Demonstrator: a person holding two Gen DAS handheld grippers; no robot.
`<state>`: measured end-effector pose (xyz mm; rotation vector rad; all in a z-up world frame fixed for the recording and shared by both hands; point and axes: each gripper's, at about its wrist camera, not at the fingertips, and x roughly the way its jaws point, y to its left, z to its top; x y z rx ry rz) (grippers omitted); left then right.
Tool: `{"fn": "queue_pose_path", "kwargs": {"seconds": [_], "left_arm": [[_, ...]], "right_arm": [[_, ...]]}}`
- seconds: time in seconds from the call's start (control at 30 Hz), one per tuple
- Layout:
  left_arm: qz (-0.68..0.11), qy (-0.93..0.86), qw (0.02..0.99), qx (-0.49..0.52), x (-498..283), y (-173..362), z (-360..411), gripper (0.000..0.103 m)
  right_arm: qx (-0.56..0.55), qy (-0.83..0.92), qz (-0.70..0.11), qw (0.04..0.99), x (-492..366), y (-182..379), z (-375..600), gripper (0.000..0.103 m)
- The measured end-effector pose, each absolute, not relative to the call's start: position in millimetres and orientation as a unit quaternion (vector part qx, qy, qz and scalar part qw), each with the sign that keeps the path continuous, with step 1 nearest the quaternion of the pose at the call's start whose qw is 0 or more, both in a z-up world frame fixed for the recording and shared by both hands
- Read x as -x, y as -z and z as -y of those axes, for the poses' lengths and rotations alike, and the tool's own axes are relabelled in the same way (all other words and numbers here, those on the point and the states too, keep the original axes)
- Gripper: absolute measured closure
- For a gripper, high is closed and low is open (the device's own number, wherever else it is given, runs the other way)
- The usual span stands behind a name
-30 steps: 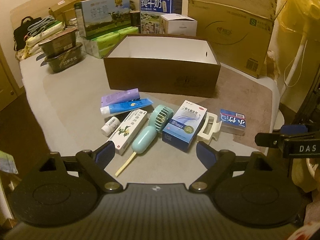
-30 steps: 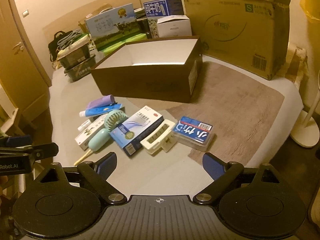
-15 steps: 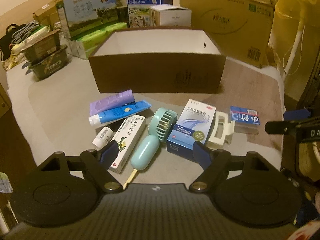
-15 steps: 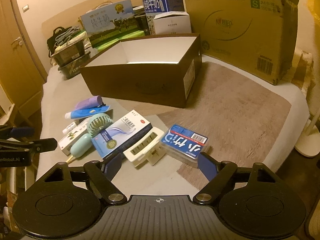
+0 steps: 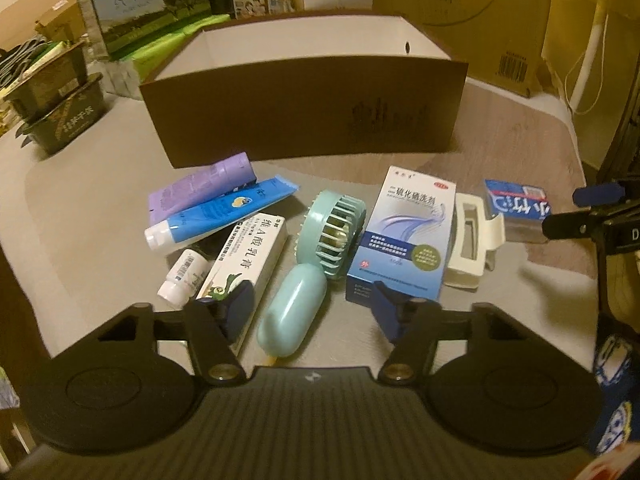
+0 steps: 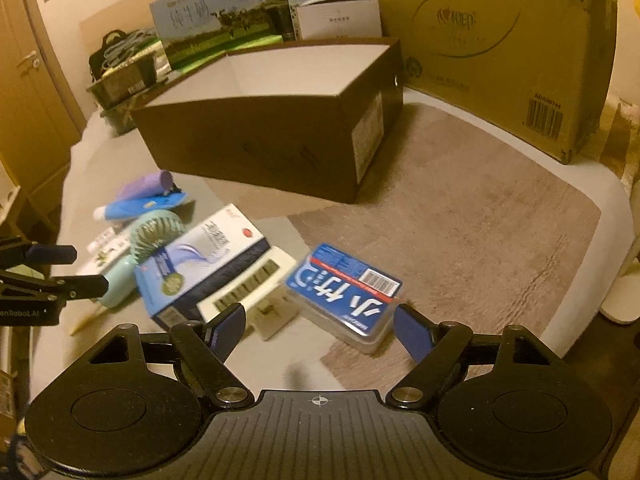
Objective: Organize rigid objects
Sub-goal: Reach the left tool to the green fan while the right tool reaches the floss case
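A table [image 5: 72, 200] covered in pale cloth holds a row of small items in front of an open brown box [image 5: 304, 116].

Seen from the left wrist, the left tongs [image 5: 316, 306] hang low over the near end of the row. Their jaws are closing, about half open, and grip nothing. The rounded handle of a mint-green hand fan [image 5: 296, 304] lies between the two blue pads [image 5: 240, 306], not touched by either. The left pad overlaps the near end of a long white ointment carton [image 5: 248, 260]; the right pad sits at the near corner of a blue and white medicine box [image 5: 404, 236]. Left of the carton lie a small white bottle [image 5: 182, 276], a blue tube [image 5: 220, 216] and a purple tube [image 5: 200, 188]. Right of the medicine box are a cream hair clip [image 5: 470, 240] and a blue card pack [image 5: 516, 208].

Seen from the right wrist, the right tongs [image 6: 320, 326] are wide open and empty. The blue card pack [image 6: 344, 292] lies between and just beyond the pads, its near end framed by them, with no contact. The hair clip [image 6: 252, 284] lies beside the left pad, partly under the medicine box [image 6: 204, 264]. The left tongs [image 6: 60, 276] show at the left edge, by the fan [image 6: 148, 244].
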<state>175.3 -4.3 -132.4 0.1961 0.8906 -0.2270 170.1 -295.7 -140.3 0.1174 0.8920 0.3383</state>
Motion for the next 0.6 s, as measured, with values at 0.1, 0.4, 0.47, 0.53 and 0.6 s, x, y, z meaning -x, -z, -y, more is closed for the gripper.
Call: {"fn": "queue_pose_path", "kwargs": {"seconds": [0.1, 0.4, 0.47, 0.53, 0.6], "left_arm": [[-0.431, 0.111, 0.889, -0.109, -183, 140, 4, 0.045], [-0.444, 0.123, 0.88, -0.117, -198, 159, 7, 0.056], [-0.448, 0.124, 0.877, -0.118, -201, 162, 7, 0.06], [-0.451, 0.122, 0.876, -0.119, -204, 166, 8, 0.06], [-0.455, 0.119, 0.875, -0.116, -207, 168, 7, 0.064]], "right_arm": [[-0.049, -0.162, -0.428, 0.888, -177, 146, 298, 0.021], [0.002, -0.203, -0.409, 0.89, -199, 161, 295, 0.021], [0.02, -0.218, -0.407, 0.887, -205, 163, 293, 0.021], [0.039, -0.231, -0.407, 0.883, -211, 166, 289, 0.021], [0.055, -0.239, -0.413, 0.877, -216, 171, 286, 0.021]]}}
